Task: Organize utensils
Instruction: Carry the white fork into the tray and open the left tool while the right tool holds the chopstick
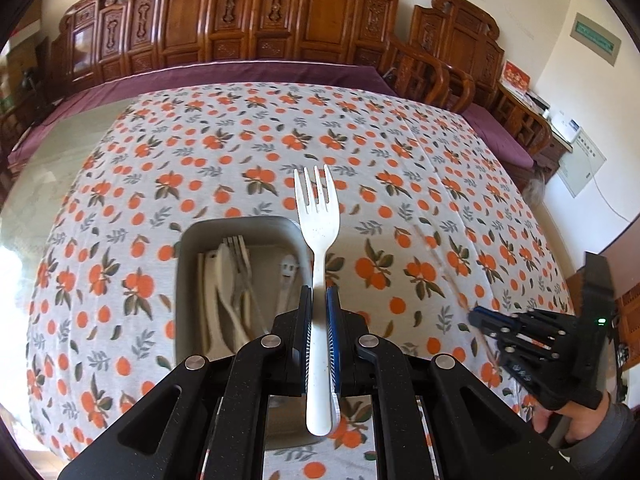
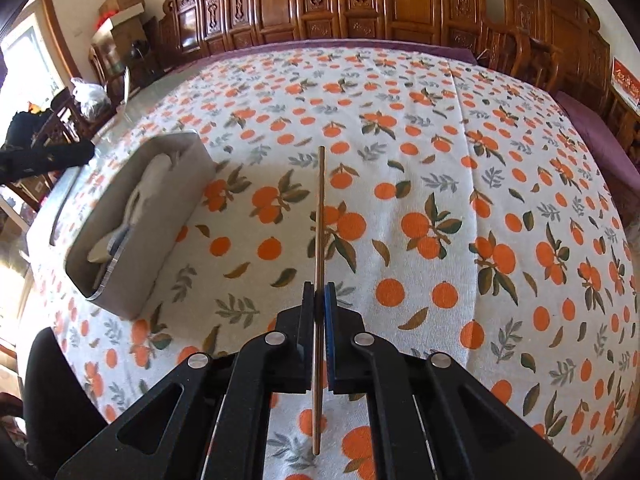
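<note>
The left gripper (image 1: 319, 300) was clamped on one white fork (image 1: 318, 224), held above the right edge of the grey tray (image 1: 184, 248), so the sound move seemed to be lowering it tines-forward and parallel to the cutlery already inside (several pale pieces, too overlapped to count). Further right, the right gripper (image 2: 319, 296) was closed on one thin brown chopstick (image 2: 320, 216), held over the orange-print tablecloth (image 2: 440, 160), well apart from the tray

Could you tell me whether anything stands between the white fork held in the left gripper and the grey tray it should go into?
Nothing visible does. The left gripper holds the white fork above the right edge of the open grey tray. The tray already holds pale utensils, but there is free floor between them, and no lid covers it.
</note>
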The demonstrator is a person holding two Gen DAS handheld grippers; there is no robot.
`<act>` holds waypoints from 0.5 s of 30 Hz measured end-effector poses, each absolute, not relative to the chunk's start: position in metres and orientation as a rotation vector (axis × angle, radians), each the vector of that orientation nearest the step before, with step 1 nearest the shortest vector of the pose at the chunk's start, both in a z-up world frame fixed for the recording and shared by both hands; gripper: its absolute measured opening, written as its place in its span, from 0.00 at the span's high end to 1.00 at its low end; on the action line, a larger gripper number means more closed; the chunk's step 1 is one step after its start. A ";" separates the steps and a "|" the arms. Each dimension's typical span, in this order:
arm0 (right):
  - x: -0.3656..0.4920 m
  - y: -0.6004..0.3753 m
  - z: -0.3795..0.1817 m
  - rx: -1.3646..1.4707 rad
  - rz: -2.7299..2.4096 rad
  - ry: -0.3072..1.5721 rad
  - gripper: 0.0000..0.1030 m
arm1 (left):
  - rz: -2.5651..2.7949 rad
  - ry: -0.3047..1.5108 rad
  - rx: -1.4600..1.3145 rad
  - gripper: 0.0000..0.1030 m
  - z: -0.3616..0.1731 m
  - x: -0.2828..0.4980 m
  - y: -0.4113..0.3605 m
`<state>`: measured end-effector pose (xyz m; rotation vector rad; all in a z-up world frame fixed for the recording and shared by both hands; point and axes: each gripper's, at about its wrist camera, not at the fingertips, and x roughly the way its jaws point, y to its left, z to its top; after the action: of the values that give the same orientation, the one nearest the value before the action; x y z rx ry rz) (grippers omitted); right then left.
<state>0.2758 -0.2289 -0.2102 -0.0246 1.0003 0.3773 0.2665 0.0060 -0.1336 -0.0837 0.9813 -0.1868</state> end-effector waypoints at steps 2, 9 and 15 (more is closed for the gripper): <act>0.274 -0.228 -0.202 -0.018 0.386 0.985 0.95 | -0.178 0.983 -0.085 0.94 -0.134 0.267 0.011; 0.266 -0.223 -0.179 0.007 0.418 0.942 0.94 | -0.151 1.032 -0.086 0.94 -0.157 0.274 0.022; 0.261 -0.220 -0.171 0.009 0.436 0.928 0.94 | -0.132 1.107 -0.076 0.94 -0.193 0.286 0.020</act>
<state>0.2609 -0.2203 -0.1711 0.0095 0.9282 0.4356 0.2859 0.0196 -0.1931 -0.0757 1.1066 -0.1323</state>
